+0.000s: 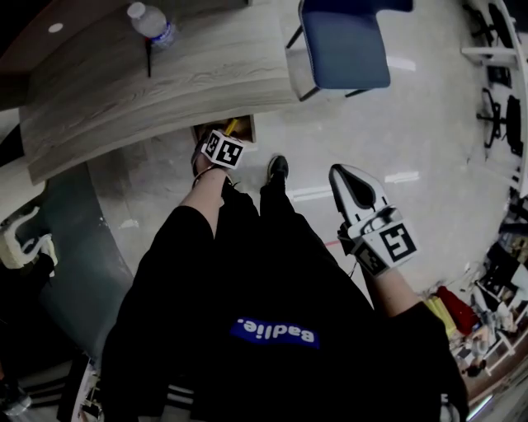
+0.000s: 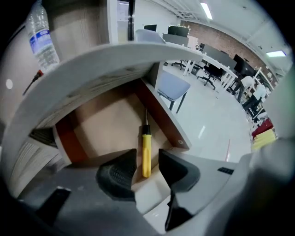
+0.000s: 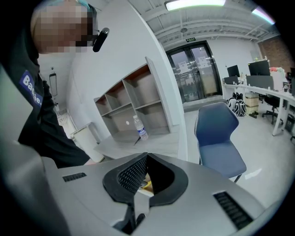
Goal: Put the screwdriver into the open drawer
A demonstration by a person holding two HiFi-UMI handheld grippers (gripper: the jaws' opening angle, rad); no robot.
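The yellow-handled screwdriver (image 2: 146, 154) lies flat on the floor of the open wooden drawer (image 2: 106, 124), close to its right wall, shaft pointing away. My left gripper (image 2: 147, 168) hangs just above it, pointing steeply down, open, with its pads clear of the handle. In the head view the left gripper (image 1: 224, 142) is over the drawer (image 1: 247, 128) under the desk edge, with a bit of the yellow screwdriver (image 1: 231, 126) showing. My right gripper (image 1: 351, 183) is held out over the floor to the right, shut, nothing in it; the right gripper view shows the right gripper's (image 3: 147, 159) jaw tips meeting.
A curved wooden desk (image 1: 165, 74) overhangs the drawer and carries a water bottle (image 1: 151, 23). A blue chair (image 1: 342, 41) stands on the pale floor beyond the desk. The person's legs and a shoe (image 1: 277, 167) are beside the drawer. Open shelves (image 3: 133, 101) stand behind the desk.
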